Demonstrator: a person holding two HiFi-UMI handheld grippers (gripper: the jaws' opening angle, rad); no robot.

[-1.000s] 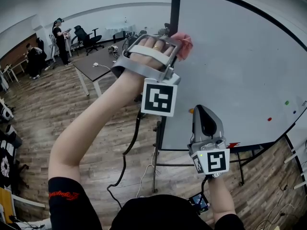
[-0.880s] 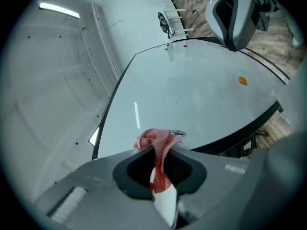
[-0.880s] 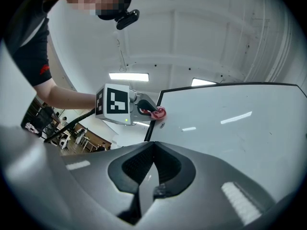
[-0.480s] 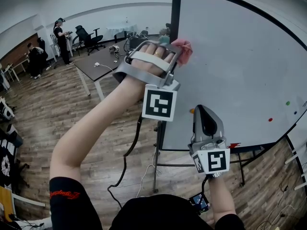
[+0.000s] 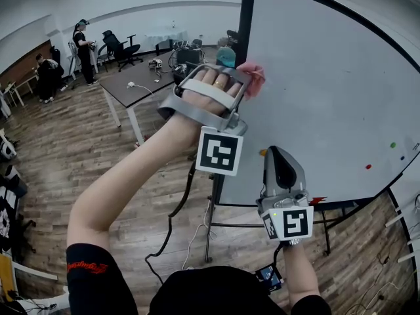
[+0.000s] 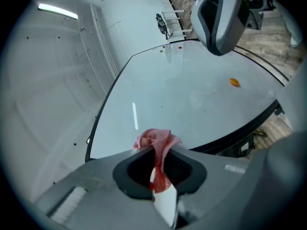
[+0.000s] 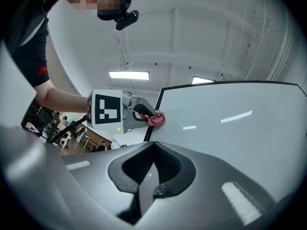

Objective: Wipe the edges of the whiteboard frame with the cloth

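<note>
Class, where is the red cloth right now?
In the head view the cloth sits upper centre, pinched in the left gripper. It is at the left edge of the black whiteboard frame, well above the right gripper.

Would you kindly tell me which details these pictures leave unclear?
- Head view: whether the red mesh cloth touches the black whiteboard frame; the left gripper and hand cover the contact.
- Head view: the frame's right side is cut off by the picture's edge.
- Head view: the small coloured dots on the board are too small to identify.
</note>
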